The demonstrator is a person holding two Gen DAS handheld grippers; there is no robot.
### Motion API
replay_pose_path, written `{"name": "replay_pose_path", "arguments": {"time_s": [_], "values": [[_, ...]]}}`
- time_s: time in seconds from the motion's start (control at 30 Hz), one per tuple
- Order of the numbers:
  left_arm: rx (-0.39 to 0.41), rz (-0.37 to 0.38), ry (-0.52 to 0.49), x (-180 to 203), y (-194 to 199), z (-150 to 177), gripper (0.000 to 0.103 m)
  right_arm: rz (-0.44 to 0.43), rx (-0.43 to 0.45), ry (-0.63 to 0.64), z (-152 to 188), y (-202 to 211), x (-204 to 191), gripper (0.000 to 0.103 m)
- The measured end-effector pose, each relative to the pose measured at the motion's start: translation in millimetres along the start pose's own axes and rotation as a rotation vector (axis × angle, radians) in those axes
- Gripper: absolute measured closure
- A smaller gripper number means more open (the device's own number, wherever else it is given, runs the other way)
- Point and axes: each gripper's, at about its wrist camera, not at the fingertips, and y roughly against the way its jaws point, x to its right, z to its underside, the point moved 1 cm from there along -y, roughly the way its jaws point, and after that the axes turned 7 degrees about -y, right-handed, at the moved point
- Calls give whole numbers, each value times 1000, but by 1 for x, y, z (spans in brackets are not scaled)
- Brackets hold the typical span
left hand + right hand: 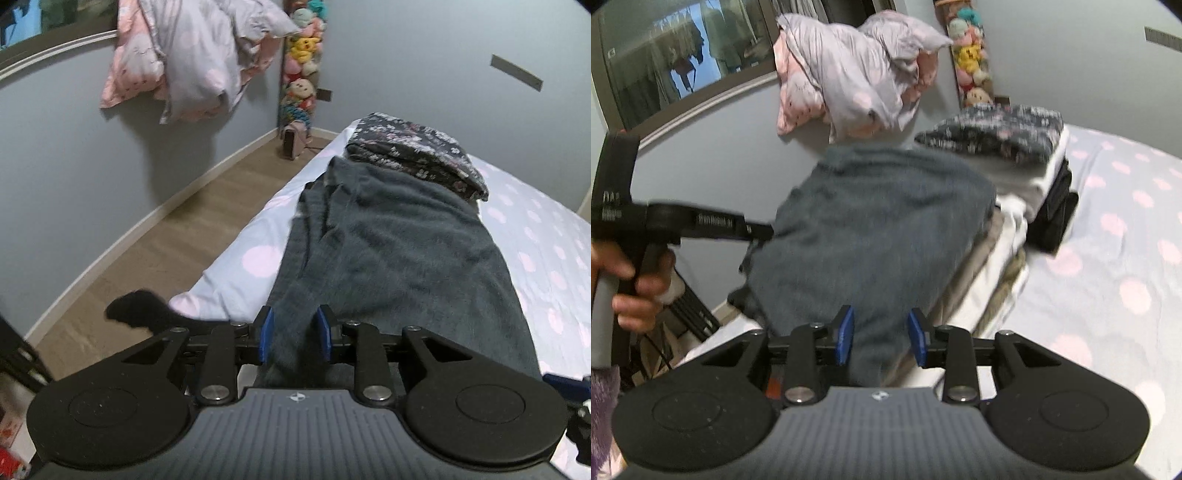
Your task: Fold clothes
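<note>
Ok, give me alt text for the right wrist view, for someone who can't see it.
The right gripper has its blue-padded fingers closed on the near edge of a grey garment draped over a pile of folded clothes on a polka-dot bed. At left, a hand holds the left gripper's handle; a floral folded item tops a stack behind.

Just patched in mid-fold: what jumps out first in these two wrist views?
The grey knit garment dominates both views, stretched along the polka-dot bed, with each tool, left and right, gripping its near edge between blue pads. Beyond it sits a dark floral folded piece, which the right wrist view shows topping a stack of folded clothes. A pink-and-grey bundle of bedding hangs against the wall behind.
</note>
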Motion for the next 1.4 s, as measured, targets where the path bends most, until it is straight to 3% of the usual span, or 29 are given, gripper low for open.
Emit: {"name": "replay_pose_path", "arguments": {"time_s": [0.2, 0.33, 0.43, 0.47, 0.67, 0.77, 0.87, 0.9, 1.0, 1.13, 1.4], "values": [[39, -65, -72, 25, 48, 13, 73, 11, 13, -12, 11, 36, 0, 66], [106, -85, -110, 50, 89, 17, 71, 65, 115, -25, 7, 73, -1, 51], [167, -93, -128, 69, 123, 18, 58, 88, 210, -20, 4, 105, -1, 45], [190, -98, -130, 75, 134, 19, 50, 93, 237, -18, 3, 114, -1, 44], [318, -118, -132, 110, 195, 26, 38, 85, 405, -15, 7, 179, -8, 26], [368, -120, -123, 124, 221, 31, 23, 52, 460, -11, 11, 210, -14, 22], [408, -129, -114, 136, 245, 37, 18, -2, 490, -21, 15, 236, -21, 12], [420, -136, -112, 141, 252, 39, 12, -18, 497, -24, 17, 244, -23, 11], [460, -173, -103, 150, 271, 47, 11, -59, 516, -32, 22, 269, -31, 11], [511, -207, -88, 162, 289, 64, 9, -45, 545, -33, 34, 296, -37, 9], [527, -193, -35, 181, 297, 101, 9, 9, 625, -49, 71, 324, -36, 1]]}}
